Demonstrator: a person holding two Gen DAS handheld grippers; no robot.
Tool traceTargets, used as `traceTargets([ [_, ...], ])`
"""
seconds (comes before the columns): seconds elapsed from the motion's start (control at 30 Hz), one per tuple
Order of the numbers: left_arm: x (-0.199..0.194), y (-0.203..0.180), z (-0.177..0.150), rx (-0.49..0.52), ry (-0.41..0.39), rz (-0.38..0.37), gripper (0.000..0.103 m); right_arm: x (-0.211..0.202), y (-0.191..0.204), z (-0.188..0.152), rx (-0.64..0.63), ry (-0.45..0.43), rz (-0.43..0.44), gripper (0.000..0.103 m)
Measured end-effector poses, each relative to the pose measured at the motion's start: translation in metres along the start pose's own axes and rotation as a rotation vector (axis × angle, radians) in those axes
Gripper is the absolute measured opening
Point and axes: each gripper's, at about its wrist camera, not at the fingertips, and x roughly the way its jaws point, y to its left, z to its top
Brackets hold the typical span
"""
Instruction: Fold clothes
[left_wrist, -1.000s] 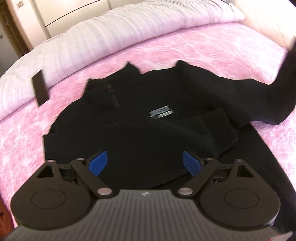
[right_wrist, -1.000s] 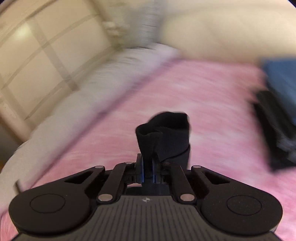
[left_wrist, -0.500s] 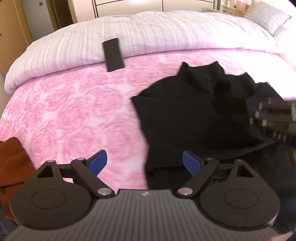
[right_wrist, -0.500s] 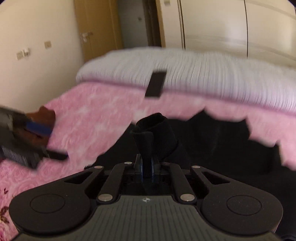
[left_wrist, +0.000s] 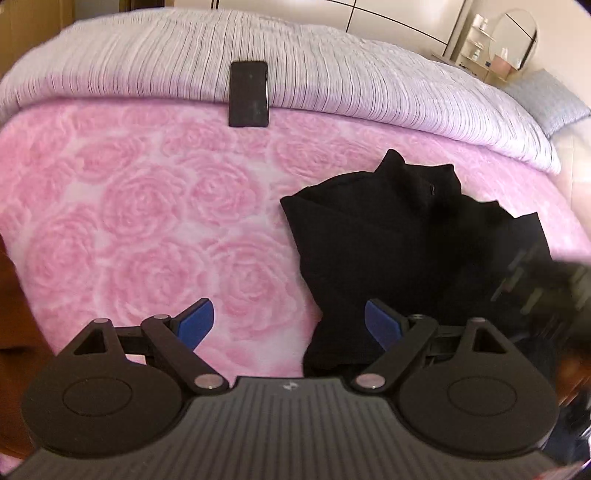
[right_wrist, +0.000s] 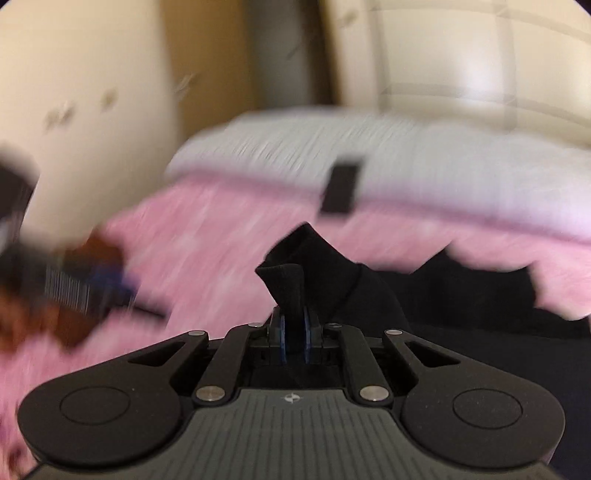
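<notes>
A black sweater (left_wrist: 399, 251) lies partly folded on the pink rose-patterned blanket (left_wrist: 147, 221), right of centre in the left wrist view. My left gripper (left_wrist: 288, 325) hangs open above the sweater's left edge, blue pads wide apart, nothing between them. In the right wrist view, my right gripper (right_wrist: 293, 332) is shut on a black sleeve cuff (right_wrist: 291, 284), which sticks up from between the pads. The rest of the sweater (right_wrist: 461, 295) spreads behind and to the right. The right gripper appears blurred at the right edge of the left wrist view.
A black phone (left_wrist: 248, 94) rests where the pink blanket meets the striped white duvet (left_wrist: 332, 66). A brown garment (right_wrist: 66, 295) lies at the bed's left edge. Wardrobe doors and a small mirror shelf stand behind the bed.
The right gripper has swung the sleeve from the right side across over the sweater's body. The left wrist view has shifted leftward, so the sweater now sits right of centre.
</notes>
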Motion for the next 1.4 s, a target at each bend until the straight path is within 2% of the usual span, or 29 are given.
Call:
traceTargets([
  [0.07, 0.007, 0.000, 0.002, -0.033, 0.020, -0.048, 0.087, 0.020, 0.001, -0.014, -0.012, 0.102, 0.054, 0.023],
  [0.1, 0.013, -0.005, 0.003, -0.035, 0.032, -0.067, 0.087, 0.021, 0.002, -0.019, -0.012, 0.129, 0.053, 0.024],
  [0.17, 0.025, -0.015, 0.003, -0.039, 0.056, -0.104, 0.086, 0.010, 0.000, -0.026, -0.014, 0.118, 0.058, 0.034],
  [0.2, 0.031, -0.019, 0.003, -0.041, 0.069, -0.122, 0.086, 0.001, -0.003, -0.028, -0.010, 0.114, 0.056, 0.043],
  [0.27, 0.043, -0.029, 0.004, -0.046, 0.093, -0.159, 0.086, -0.018, -0.009, -0.035, 0.006, 0.109, 0.051, 0.044],
  [0.37, 0.061, -0.044, 0.004, -0.051, 0.130, -0.213, 0.086, -0.050, -0.019, -0.047, 0.051, 0.107, 0.012, 0.045],
  [0.5, 0.085, -0.071, -0.001, 0.039, 0.196, -0.182, 0.086, -0.088, -0.053, -0.069, 0.161, 0.109, -0.135, 0.048],
  [0.53, 0.090, -0.077, -0.003, 0.076, 0.209, -0.164, 0.082, -0.096, -0.061, -0.078, 0.188, 0.111, -0.186, 0.049],
  [0.6, 0.094, -0.087, -0.009, 0.144, 0.232, -0.124, 0.056, -0.114, -0.079, -0.098, 0.247, 0.126, -0.268, 0.051],
  [0.63, 0.096, -0.091, -0.012, 0.177, 0.243, -0.104, 0.027, -0.121, -0.089, -0.107, 0.283, 0.135, -0.306, 0.052],
  [0.67, 0.096, -0.093, -0.013, 0.191, 0.253, -0.087, 0.012, -0.129, -0.098, -0.115, 0.318, 0.138, -0.337, 0.053],
  [0.73, 0.086, -0.095, -0.010, 0.189, 0.244, -0.101, 0.005, -0.141, -0.114, -0.125, 0.353, 0.136, -0.383, 0.053],
  [0.93, 0.044, -0.103, 0.020, 0.173, 0.185, -0.159, 0.003, -0.160, -0.139, -0.143, 0.378, 0.134, -0.443, 0.055],
  [1.03, 0.034, -0.101, 0.034, 0.199, 0.155, -0.126, 0.003, -0.162, -0.145, -0.147, 0.381, 0.126, -0.475, 0.061],
  [1.13, 0.036, -0.085, 0.034, 0.172, 0.197, -0.082, 0.003, -0.164, -0.157, -0.146, 0.388, 0.090, -0.494, 0.061],
  [1.2, 0.045, -0.076, 0.024, 0.156, 0.302, -0.046, 0.003, -0.166, -0.168, -0.143, 0.389, 0.066, -0.502, 0.062],
  [1.27, 0.052, -0.072, 0.008, 0.155, 0.366, -0.019, 0.003, -0.164, -0.182, -0.139, 0.393, 0.054, -0.502, 0.062],
  [1.33, 0.054, -0.074, -0.002, 0.152, 0.386, -0.017, 0.003, -0.157, -0.196, -0.137, 0.393, 0.084, -0.496, 0.062],
  [1.4, 0.055, -0.077, 0.000, 0.135, 0.370, -0.013, 0.003, -0.150, -0.206, -0.138, 0.376, 0.130, -0.486, 0.059],
])
